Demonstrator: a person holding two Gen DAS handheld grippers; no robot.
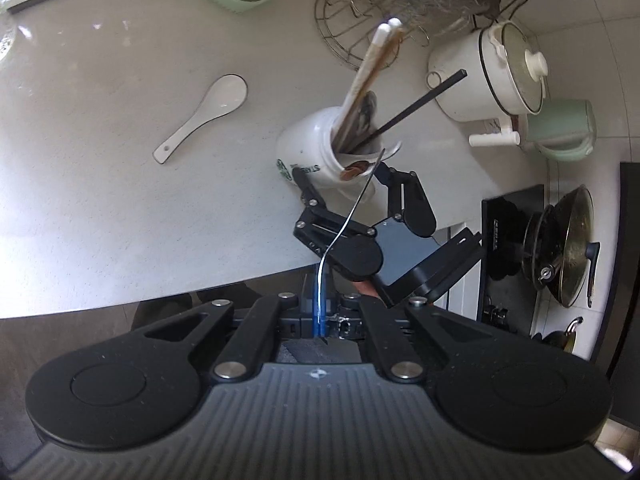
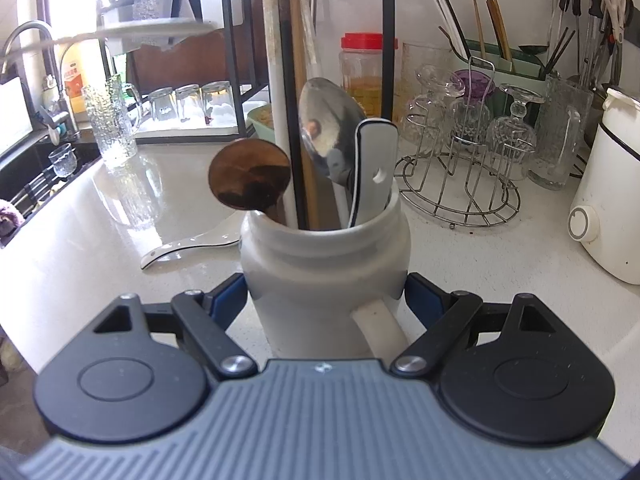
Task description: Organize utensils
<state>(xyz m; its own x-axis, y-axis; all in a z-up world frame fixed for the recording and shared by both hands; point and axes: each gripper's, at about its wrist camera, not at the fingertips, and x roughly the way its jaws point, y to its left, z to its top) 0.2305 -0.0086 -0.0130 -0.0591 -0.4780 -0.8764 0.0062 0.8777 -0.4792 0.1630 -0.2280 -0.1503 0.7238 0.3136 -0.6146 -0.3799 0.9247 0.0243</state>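
A white mug (image 2: 324,276) stands on the counter with chopsticks, a wooden spoon (image 2: 250,178), a metal spoon (image 2: 330,120) and a white ceramic spoon (image 2: 374,168) in it. My right gripper (image 2: 326,292) is shut on the mug's sides, handle toward the camera; it also shows in the left wrist view (image 1: 344,188). My left gripper (image 1: 320,326) is shut on a thin metal utensil (image 1: 352,212), seen edge on, whose far end reaches over the mug (image 1: 320,152) rim. A second white ceramic spoon (image 1: 208,112) lies on the counter left of the mug (image 2: 188,246).
A wire glass rack (image 2: 460,184) with upturned glasses stands behind right. A white electric pot (image 1: 488,76) and green kettle (image 1: 564,128) are at the right. A stove with a pan (image 1: 568,248) is further right. A sink (image 2: 36,168) lies left.
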